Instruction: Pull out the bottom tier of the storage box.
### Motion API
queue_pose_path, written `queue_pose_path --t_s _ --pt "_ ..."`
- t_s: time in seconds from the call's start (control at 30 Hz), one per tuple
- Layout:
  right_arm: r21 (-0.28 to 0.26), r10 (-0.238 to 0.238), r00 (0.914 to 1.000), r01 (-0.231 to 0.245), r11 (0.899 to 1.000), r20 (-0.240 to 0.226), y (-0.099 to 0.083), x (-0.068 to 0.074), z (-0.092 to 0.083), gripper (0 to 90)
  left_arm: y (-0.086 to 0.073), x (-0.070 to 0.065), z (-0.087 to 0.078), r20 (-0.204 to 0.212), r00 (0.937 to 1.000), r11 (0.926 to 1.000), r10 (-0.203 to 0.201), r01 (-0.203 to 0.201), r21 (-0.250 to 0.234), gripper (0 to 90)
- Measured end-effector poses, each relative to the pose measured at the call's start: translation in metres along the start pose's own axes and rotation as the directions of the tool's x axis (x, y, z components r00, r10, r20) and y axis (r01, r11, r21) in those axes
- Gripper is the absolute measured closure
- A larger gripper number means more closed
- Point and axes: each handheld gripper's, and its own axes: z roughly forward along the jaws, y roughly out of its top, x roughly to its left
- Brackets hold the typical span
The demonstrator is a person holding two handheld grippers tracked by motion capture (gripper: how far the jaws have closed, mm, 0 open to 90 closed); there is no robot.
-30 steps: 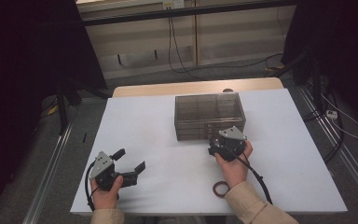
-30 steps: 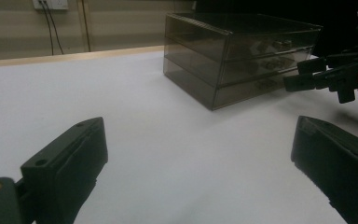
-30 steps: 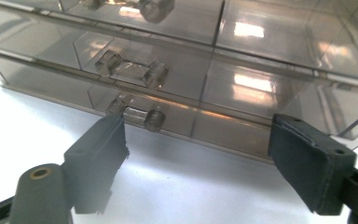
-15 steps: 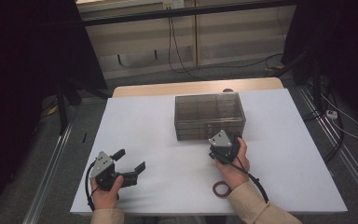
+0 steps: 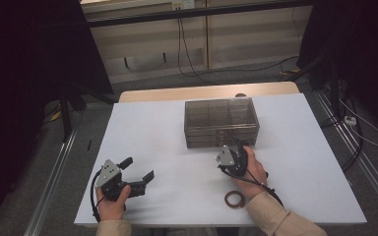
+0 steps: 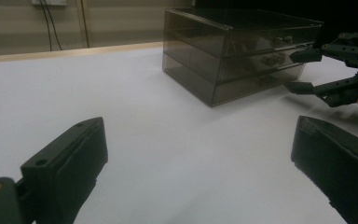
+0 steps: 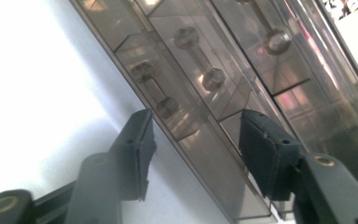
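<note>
A smoky clear drawer box [image 5: 221,119] with three stacked drawers stands mid-table. My right gripper [image 5: 235,146] is held just in front of it, turned on its side. In the right gripper view the right gripper [image 7: 198,151] has its jaws half apart and they have just been closing; nothing is pinched between them. The lowest drawer's bar handle [image 7: 154,90] lies just ahead of the pads, apart from them. My left gripper [image 5: 139,168] rests at the front left, open and holding nothing. The left gripper view has the left gripper [image 6: 200,172] facing the box [image 6: 233,51] and the right gripper [image 6: 307,70].
A brown ring [image 5: 235,198] lies on the white table [image 5: 152,137] near the front edge, beside the right forearm. Bare white surface spreads between the two hands and left of the box. The table's far edge shows a wooden strip [image 5: 177,93].
The right gripper has shifted slightly left and toward the person, rolling at the box's front, and its jaws have narrowed. The left gripper has stayed put.
</note>
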Motion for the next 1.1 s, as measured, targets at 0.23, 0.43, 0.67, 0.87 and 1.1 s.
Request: queue_pose_path --t_s 0.23,0.43,0.67,0.87,1.1 --pt "-0.010 -0.103 0.9947 0.103 0.995 -0.002 -0.0020 0.0008 0.0026 54.2 0.0000 0.0000 0.0003 0.001 1.0000 1.0000 0.002 -0.002 0.003 3.7" --pt "-0.007 -0.154 0.9881 0.154 0.988 0.005 -0.0018 0.0039 0.0044 56.7 -0.0001 -0.0001 0.0005 0.003 1.0000 1.0000 0.002 -0.002 0.004 3.7" --pt "-0.009 -0.176 0.9844 0.176 0.984 0.003 -0.0012 0.0057 0.0063 60.7 -0.0001 -0.0001 0.0009 0.003 1.0000 1.0000 0.003 -0.003 0.004 3.6" --pt "-0.011 -0.210 0.9777 0.210 0.978 0.001 -0.0001 0.0036 0.0071 64.0 -0.0001 0.0001 0.0009 0.000 1.0000 1.0000 0.003 -0.003 0.004 3.7" --pt "-0.015 -0.227 0.9739 0.227 0.974 0.004 0.0002 0.0034 0.0088 65.4 -0.0001 0.0002 0.0008 0.000 1.0000 1.0000 0.002 -0.002 0.003 3.7"
